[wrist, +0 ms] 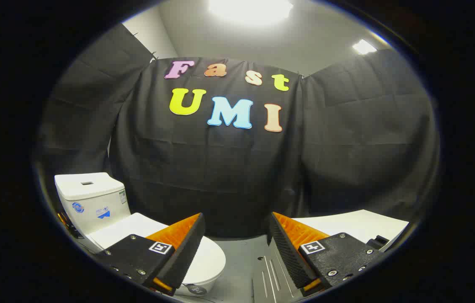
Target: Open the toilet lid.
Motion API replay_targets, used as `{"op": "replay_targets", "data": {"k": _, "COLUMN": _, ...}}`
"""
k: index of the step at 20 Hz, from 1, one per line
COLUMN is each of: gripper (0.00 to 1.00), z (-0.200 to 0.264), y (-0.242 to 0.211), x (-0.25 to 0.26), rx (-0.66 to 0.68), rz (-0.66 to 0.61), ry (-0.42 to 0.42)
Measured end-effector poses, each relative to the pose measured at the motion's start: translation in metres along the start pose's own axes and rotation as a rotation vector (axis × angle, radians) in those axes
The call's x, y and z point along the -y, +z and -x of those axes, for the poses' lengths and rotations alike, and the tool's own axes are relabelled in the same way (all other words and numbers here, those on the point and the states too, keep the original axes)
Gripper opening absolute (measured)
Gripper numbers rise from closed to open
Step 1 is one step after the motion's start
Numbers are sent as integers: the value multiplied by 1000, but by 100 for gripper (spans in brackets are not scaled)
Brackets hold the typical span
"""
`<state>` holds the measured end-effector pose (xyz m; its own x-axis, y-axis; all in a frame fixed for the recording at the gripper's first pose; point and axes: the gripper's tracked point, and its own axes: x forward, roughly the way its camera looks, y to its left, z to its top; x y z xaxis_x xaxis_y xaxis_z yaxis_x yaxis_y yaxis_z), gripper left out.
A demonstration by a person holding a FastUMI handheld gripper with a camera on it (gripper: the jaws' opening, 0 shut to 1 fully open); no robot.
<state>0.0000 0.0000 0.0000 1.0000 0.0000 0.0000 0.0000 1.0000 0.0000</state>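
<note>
We hold the claw [236, 248] wide open, empty. Toilet lid [210, 256] down, partly behind left finger; tank [90, 198] beyond. Opening not started.

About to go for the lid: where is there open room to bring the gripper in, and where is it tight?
The open gripper holds nothing. Bare grey floor runs between the toilet bowl's closed lid and the white surface, back to the black cloth wall. The lid top is bare. It is tight where the tank meets the lid.
</note>
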Motion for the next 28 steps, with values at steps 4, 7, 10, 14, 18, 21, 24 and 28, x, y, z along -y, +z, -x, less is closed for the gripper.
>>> {"op": "replay_targets", "data": {"k": 4, "gripper": 95, "z": 1, "y": 3, "x": -3, "rx": 7, "rz": -22, "ry": 11}}
{"op": "replay_targets", "data": {"k": 7, "gripper": 95, "z": 0, "y": 3, "x": -2, "rx": 9, "rz": -19, "ry": 8}}
{"op": "replay_targets", "data": {"k": 10, "gripper": 95, "z": -1, "y": 0, "x": -4, "rx": 2, "rz": -5, "ry": 10}}
{"op": "replay_targets", "data": {"k": 14, "gripper": 95, "z": -1, "y": 1, "x": -6, "rx": -2, "rz": 11, "ry": 13}}
{"op": "replay_targets", "data": {"k": 18, "gripper": 95, "z": 0, "y": 4, "x": -4, "rx": 9, "rz": 2, "ry": 7}}
{"op": "replay_targets", "data": {"k": 21, "gripper": 95, "z": 3, "y": 10, "x": -3, "rx": 24, "rz": -59, "ry": 9}}
{"op": "replay_targets", "data": {"k": 24, "gripper": 95, "z": 3, "y": 16, "x": -10, "rx": 48, "rz": -96, "ry": 27}}
{"op": "replay_targets", "data": {"k": 28, "gripper": 95, "z": 1, "y": 16, "x": -16, "rx": 42, "rz": -164, "ry": 23}}
